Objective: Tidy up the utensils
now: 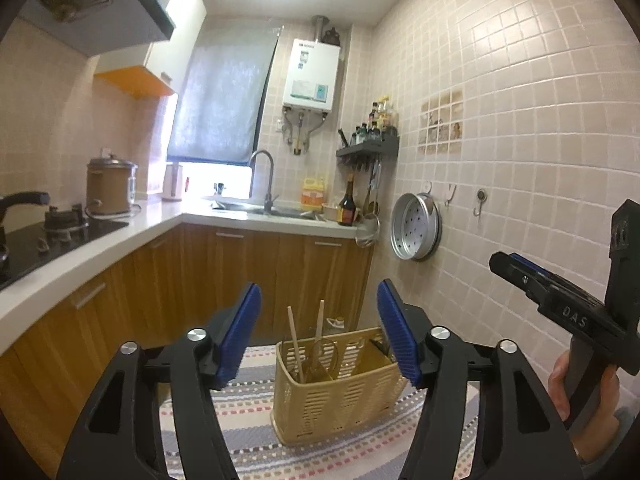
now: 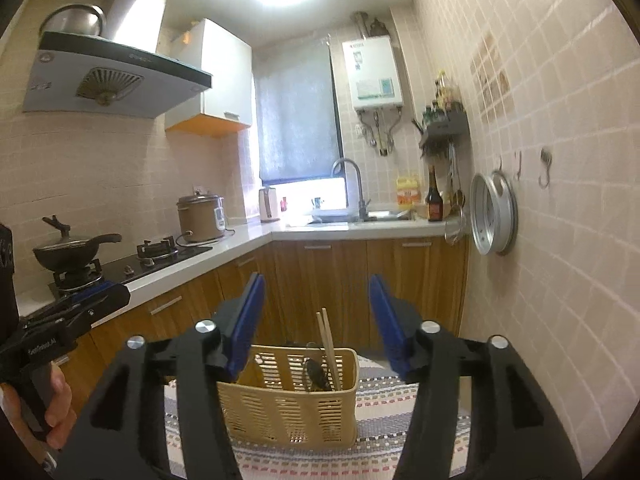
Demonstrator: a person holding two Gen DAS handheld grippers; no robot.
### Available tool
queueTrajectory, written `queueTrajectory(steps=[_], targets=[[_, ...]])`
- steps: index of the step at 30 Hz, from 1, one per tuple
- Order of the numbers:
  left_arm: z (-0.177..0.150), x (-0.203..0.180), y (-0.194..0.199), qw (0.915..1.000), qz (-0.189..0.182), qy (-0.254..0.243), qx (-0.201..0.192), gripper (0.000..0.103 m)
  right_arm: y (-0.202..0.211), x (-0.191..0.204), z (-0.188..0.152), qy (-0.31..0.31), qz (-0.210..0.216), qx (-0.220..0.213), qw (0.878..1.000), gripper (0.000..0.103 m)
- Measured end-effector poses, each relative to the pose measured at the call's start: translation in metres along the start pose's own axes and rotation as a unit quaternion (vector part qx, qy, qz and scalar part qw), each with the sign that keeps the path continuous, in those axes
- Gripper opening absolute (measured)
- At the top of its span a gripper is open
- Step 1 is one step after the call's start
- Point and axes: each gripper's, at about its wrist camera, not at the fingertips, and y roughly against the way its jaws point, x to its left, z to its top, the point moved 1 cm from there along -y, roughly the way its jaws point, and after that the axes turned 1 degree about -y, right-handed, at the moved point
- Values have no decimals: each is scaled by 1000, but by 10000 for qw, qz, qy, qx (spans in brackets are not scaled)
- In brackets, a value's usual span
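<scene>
On the far left the gas hob carries a black wok, and a rice cooker stands further along the surface; none of this bears on the step. The left tongs hang spread wide with nothing between the blue pads, looking down at the beige utensil caddy, which stands on the striped floor mat below the cabinets. A pair of wooden chopsticks leans upright in its left compartment beside a dark slotted utensil I cannot identify; the right compartment looks nearly bare. The right tongs are likewise spread and empty, held just above the caddy.

No loose utensil shows in either view, so the likely step is reaching for the next one or regrouping what is inside. To do it well, come down from above, pinch a handle near its upper end, and lift straight so the light caddy does not tip.
</scene>
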Motion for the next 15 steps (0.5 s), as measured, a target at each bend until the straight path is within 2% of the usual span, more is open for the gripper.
queueTrajectory(steps=[2,4,6,10,15], targets=[[2,-2,12,10000,-18,54,-21,63,12,7,-2,83,21,-20,10000,53],[2,-3,24,9999,40,97,-49,77,24,13,-5,128,26,-70,9999,61],[-1,-7,40,9995,255,40,-166,80,37,19,-10,124,80,-116,9998,72],[-16,-18,67,9987,389,-15,-343,89,57,30,-31,159,129,-128,9997,76],[-45,-32,84,9963,755,-149,-390,91,65,32,-67,-22,44,11,10000,77]])
